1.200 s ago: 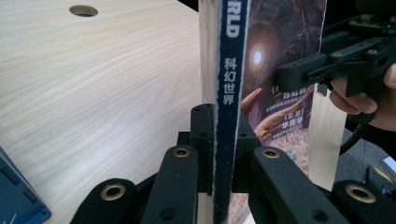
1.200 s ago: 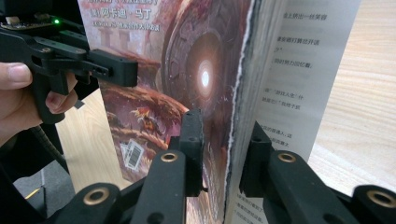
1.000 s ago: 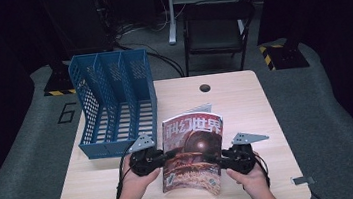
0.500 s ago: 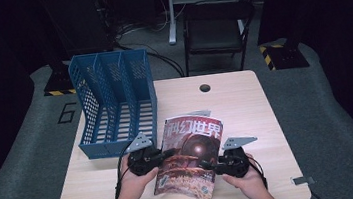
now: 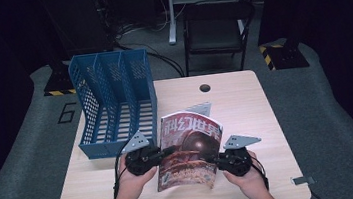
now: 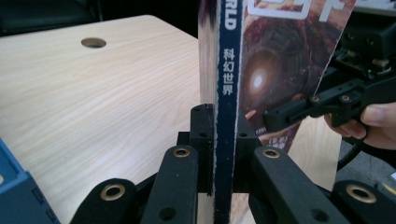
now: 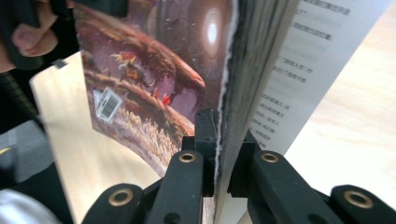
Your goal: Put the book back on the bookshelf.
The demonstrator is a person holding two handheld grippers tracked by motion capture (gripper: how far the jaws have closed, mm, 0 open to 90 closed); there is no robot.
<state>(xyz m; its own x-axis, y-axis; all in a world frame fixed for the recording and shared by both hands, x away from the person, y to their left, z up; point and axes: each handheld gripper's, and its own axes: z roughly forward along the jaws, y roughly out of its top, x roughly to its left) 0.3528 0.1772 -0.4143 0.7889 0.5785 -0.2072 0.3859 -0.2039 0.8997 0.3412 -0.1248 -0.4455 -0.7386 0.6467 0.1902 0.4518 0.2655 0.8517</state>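
Note:
A magazine (image 5: 190, 146) with a dark red cover is held tilted above the wooden table (image 5: 251, 106), between both grippers. My left gripper (image 5: 164, 153) is shut on its blue spine (image 6: 224, 93), with the pads pressing on either side. My right gripper (image 5: 218, 161) grips the opposite edge. Its jaws have just been closing and now pinch the cover and page edges (image 7: 224, 116) between them. The right gripper (image 6: 322, 100) also appears beyond the cover in the left gripper view. Printed inner pages (image 7: 299, 70) fan out to the right in the right gripper view.
A blue three-slot file rack (image 5: 114, 99) stands on the table's left half, just behind my left hand. A round cable hole (image 5: 205, 87) lies near the far edge. A black chair (image 5: 217, 32) stands beyond the table. Bare tabletop lies to the right.
The magazine has come up off the table and tilted. The right gripper has shifted left onto its right edge and closed on it. The left gripper has kept its hold on the spine.

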